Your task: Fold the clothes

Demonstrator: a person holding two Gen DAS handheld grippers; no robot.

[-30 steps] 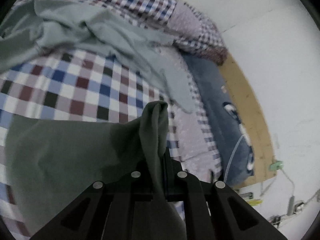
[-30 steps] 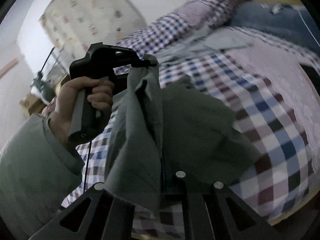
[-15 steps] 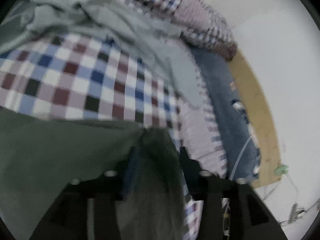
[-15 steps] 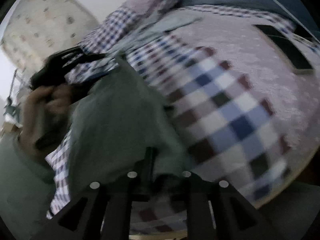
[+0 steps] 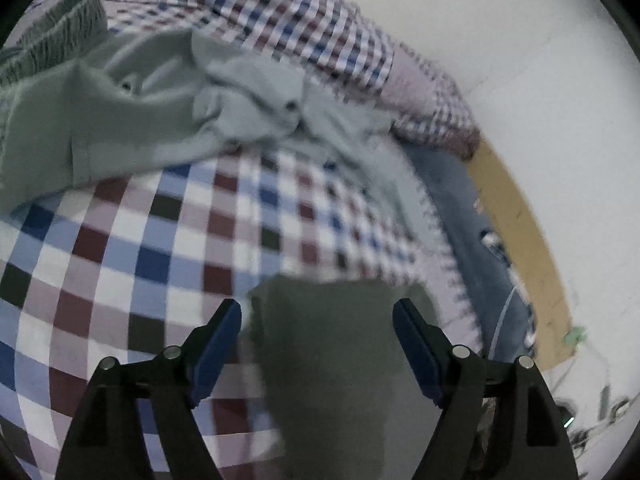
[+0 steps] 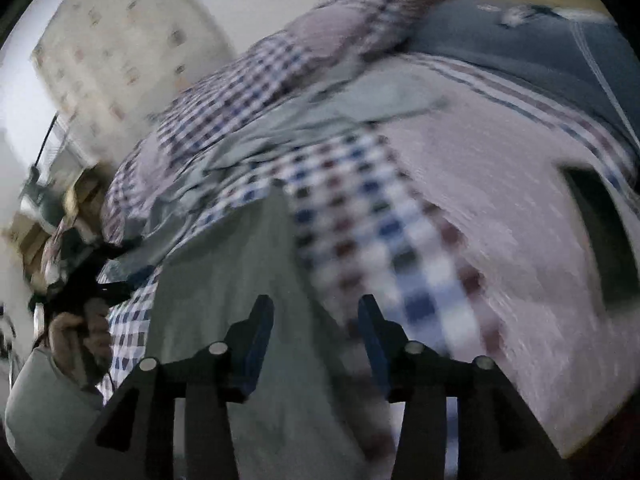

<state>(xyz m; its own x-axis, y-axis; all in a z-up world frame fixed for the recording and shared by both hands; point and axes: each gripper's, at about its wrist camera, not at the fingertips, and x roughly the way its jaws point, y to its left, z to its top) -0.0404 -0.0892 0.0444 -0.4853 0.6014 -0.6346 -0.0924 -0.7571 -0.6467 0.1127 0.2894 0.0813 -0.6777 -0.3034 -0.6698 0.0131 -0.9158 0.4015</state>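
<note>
A dark green garment lies flat on the checked bedspread, its top edge just beyond my left gripper, which stands open above it with nothing between its blue pads. The same garment stretches away as a long strip in the right wrist view. My right gripper is open over its right edge. A pale grey-green garment lies crumpled farther up the bed, visible as a pale heap in the right wrist view. The other gripper, held by a hand, shows at far left.
A small-check pillow and a blue pillow lie at the head of the bed by a wooden headboard and white wall. A dark flat object lies on the pink sheet at right. A sleeve fills the lower left.
Both grippers held the dark green garment lifted a second ago. They lowered it onto the bed and opened, and the garment now lies flat beneath them.
</note>
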